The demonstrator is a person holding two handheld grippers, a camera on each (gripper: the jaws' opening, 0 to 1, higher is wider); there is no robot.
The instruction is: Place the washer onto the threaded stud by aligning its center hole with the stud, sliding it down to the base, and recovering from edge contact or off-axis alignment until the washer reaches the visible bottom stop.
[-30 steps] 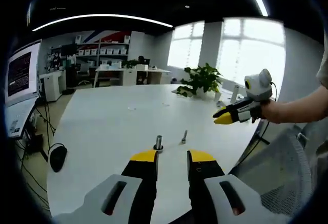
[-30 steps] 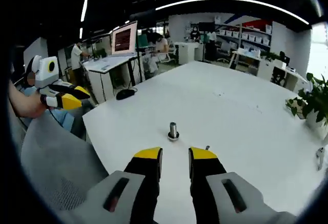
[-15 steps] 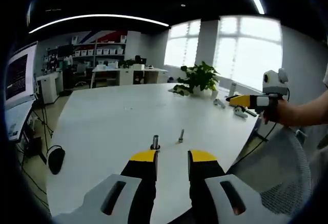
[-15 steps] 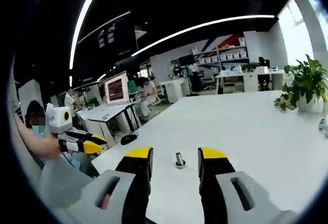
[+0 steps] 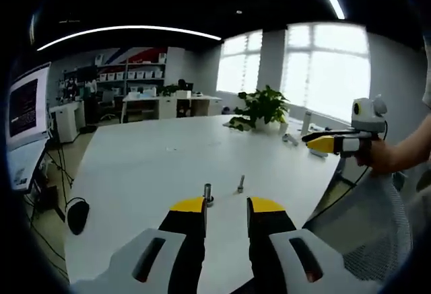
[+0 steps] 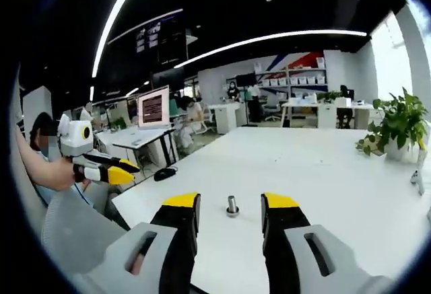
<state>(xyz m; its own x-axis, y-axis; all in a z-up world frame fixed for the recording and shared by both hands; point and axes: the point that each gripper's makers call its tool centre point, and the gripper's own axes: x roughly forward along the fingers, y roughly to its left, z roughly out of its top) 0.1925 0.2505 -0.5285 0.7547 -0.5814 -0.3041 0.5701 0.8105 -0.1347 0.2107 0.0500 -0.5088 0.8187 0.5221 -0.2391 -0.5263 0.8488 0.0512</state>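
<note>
Left gripper, black and grey with yellow-tipped jaws, held above the near edge of the large white table; jaws parted by a narrow gap, nothing between them. Just beyond the left jaw tip, short upright grey metal threaded stud standing on the table with a ring-like base; whether that ring is the washer cannot be told. Slightly right of the stud and a little farther, small slim grey metal bolt-like piece, upright, apart from the stud. Left of the stud, at the table's edge, black computer mouse on a cord. Right of the stud and off the table edge, second yellow-tipped gripper held in a hand, jaws appearing close together, above a grey mesh chair back. Beyond the stud at the far table edge, green potted plant before bright windows.

Right gripper, same build, jaws parted more widely, empty. Stud seen between and just past the jaw tips, upright on the table. Left of the stud, off the table, other gripper in a hand. Farther left, lit monitor on a desk, people seated behind it.
</note>
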